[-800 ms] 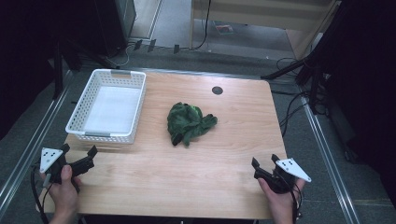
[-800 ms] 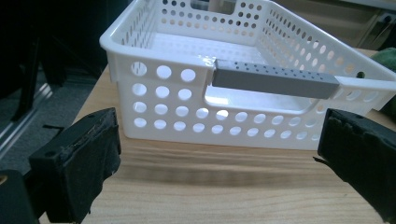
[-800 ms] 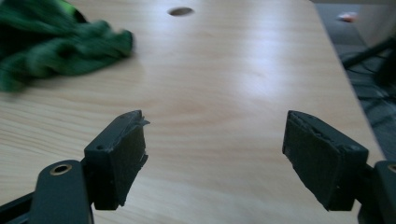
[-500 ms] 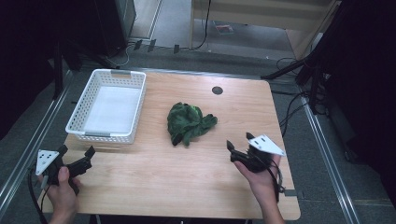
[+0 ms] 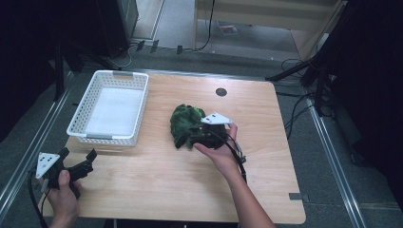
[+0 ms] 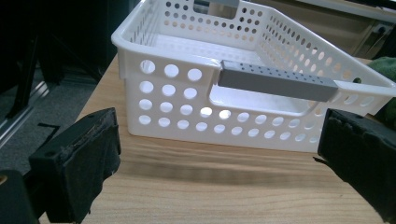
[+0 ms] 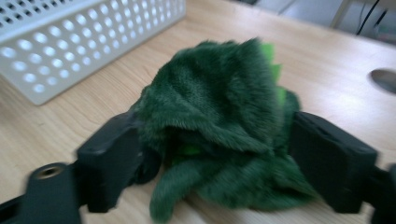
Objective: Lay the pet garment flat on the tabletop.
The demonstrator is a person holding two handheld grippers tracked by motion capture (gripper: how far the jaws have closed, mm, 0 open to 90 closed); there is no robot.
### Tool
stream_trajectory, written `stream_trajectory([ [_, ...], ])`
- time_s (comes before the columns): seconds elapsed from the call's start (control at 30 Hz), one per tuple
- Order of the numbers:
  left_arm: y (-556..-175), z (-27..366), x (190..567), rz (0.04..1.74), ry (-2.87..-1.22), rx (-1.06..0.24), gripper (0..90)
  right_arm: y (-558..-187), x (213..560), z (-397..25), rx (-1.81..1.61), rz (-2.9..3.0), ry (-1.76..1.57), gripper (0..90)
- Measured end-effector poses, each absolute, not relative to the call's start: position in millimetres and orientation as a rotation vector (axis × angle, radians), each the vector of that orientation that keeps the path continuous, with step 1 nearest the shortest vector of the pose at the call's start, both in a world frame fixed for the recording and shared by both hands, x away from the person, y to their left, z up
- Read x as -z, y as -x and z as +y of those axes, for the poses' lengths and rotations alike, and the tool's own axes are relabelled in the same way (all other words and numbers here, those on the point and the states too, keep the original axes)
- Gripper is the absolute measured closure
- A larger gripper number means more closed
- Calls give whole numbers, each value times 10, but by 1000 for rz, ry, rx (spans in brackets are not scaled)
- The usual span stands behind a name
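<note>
right gripper (image 5: 197,138): mine, at the near-right side of the green plush cloth (image 5: 186,124). In the right gripper view (image 7: 212,172) its jaws stand wide apart, one on each side of the bundle, both touching fur. Not clamped; the cloth sits between them, resting on the tabletop (image 5: 157,185).
right hand (image 5: 217,152): wraps the gripper body; the grey plate sits over the cloth's right edge.
cloth position: about mid-tabletop, right of the white basket (image 5: 110,108), clear of it, and near-left of the round hole (image 5: 221,92).
cloth shape/axis: crumpled heap, long axis roughly far-to-near in the high view, a narrow lobe trailing toward my edge. In the right gripper view (image 7: 219,121) a lighter green patch shows at the folds. Can't tell which end is which.
left gripper (image 5: 76,159): mine, at the near-left corner, jaws wide open, nothing between them. The left gripper view (image 6: 219,154) looks at the basket's near wall (image 6: 187,107) and its grey handle bar (image 6: 275,84).
basket: long axis far-to-near, at the tabletop's far-left.
</note>
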State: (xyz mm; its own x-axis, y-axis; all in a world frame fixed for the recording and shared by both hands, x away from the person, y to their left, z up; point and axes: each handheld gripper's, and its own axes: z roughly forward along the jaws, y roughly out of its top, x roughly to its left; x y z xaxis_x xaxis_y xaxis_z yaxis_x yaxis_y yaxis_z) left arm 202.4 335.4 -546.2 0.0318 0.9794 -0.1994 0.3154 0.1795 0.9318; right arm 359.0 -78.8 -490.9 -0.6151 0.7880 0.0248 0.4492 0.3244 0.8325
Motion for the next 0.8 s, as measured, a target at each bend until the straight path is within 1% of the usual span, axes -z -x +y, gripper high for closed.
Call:
stream_trajectory([
  [0.07,-2014,3308,5446,1451,-1346,-881,0,-3726,4998,-644,-1173,2245,-1143,140],
  [0.1,-2014,3308,5446,1451,-1346,-881,0,-3726,4998,-644,-1173,2245,-1143,140],
  [0.13,-2007,3285,5437,1442,-1361,-895,0,-3807,5085,-549,-1101,2259,-1172,267],
  [0.17,-2006,3258,5428,1429,-1375,-909,0,-3807,5085,-549,-1101,2259,-1172,267],
  [0.2,-2001,3231,5415,1421,-1394,-912,0,-3816,5111,-526,-1065,2232,-1176,455],
  [0.23,-1997,3196,5402,1416,-1402,-905,0,-3835,5126,-532,-1113,2271,-1164,773],
  [0.27,-1990,3098,5362,1393,-1412,-886,0,-3839,5119,-548,-1153,2293,-1156,865],
  [0.3,-1990,3098,5362,1393,-1412,-886,0,-3839,5119,-548,-1153,2293,-1156,865],
  [0.33,-1981,3028,5326,1373,-1416,-877,0,-3812,5084,-594,-1184,2280,-1121,897],
  [0.37,-1965,2851,5219,1309,-1434,-865,0,-3785,5051,-632,-1210,2256,-1108,900],
  [0.43,-1967,2775,5171,1284,-1445,-861,0,-3751,5003,-676,-1239,2232,-1104,900],
  [0.47,-1994,2525,5034,1209,-1478,-836,0,-3660,4871,-767,-1306,2176,-1104,900],
  [0.5,-1994,2525,5034,1209,-1478,-836,0,-3599,4789,-809,-1332,2150,-1099,900],
  [0.53,-2056,2272,4946,1144,-1531,-798,0,-3532,4707,-847,-1351,2120,-1092,900],
  [0.57,-2084,2173,4922,1118,-1551,-781,0,-3464,4626,-882,-1375,2100,-1084,900],
  [0.6,-2084,2173,4922,1118,-1551,-781,0,-3464,4626,-882,-1375,2100,-1084,900],
  [0.63,-2138,2001,4895,1077,-1583,-753,0,-3321,4480,-933,-1394,2055,-1062,900],
  [0.67,-2178,1896,4884,1060,-1605,-725,0,-3271,4430,-950,-1400,2042,-1050,900],
  [0.7,-2249,1721,4876,1025,-1639,-666,0,-3271,4430,-950,-1400,2042,-1050,900],
  [0.73,-2336,1440,4864,970,-1687,-598,0,-3124,4286,-1005,-1408,2002,-1041,900],
  [0.77,-2357,1344,4855,947,-1692,-567,0,-3060,4226,-1031,-1415,1984,-1039,900],
  [0.8,-2357,1344,4855,947,-1692,-567,0,-3012,4183,-1053,-1425,1971,-1035,899],
])
